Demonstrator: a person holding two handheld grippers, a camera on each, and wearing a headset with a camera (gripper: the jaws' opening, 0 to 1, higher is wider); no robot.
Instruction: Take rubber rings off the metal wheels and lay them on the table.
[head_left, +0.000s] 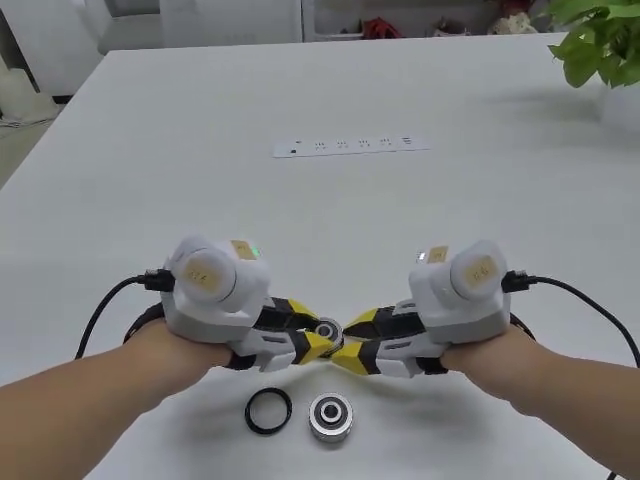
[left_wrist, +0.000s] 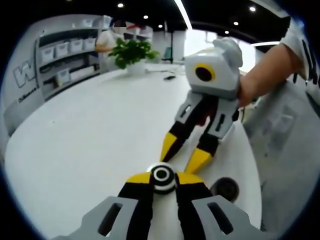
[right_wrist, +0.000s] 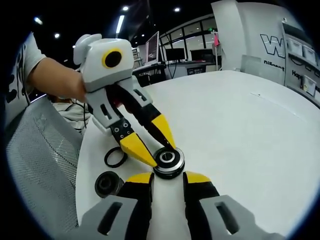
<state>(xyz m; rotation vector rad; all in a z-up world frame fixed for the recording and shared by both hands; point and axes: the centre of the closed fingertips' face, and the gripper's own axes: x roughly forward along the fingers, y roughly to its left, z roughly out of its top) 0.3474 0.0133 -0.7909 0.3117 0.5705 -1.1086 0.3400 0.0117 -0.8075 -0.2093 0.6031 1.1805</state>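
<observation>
**Rubber ring (right_wrist: 168, 174) on the clamped wheel: hook the edge, then peel**

Head view: the left gripper (head_left: 318, 338) and right gripper (head_left: 348, 340) meet low over the table (head_left: 400, 90), with the metal wheel (head_left: 327, 329) between their tips. A loose ring (head_left: 268, 410) lies at 7 o'clock from it and a bare wheel (head_left: 330, 416) at 6 o'clock.

Left gripper view: the left fingers are clamped on the wheel. The right gripper reaches in from 1 o'clock, fingers apart, tips just beside the rim.

Right gripper view: the right fingers sit at 6 o'clock of the wheel, spread and not closed on it.

The step probably goes best with the left clamp held firm. One right fingertip catches only the rubber edge and rolls it off sideways.
</observation>
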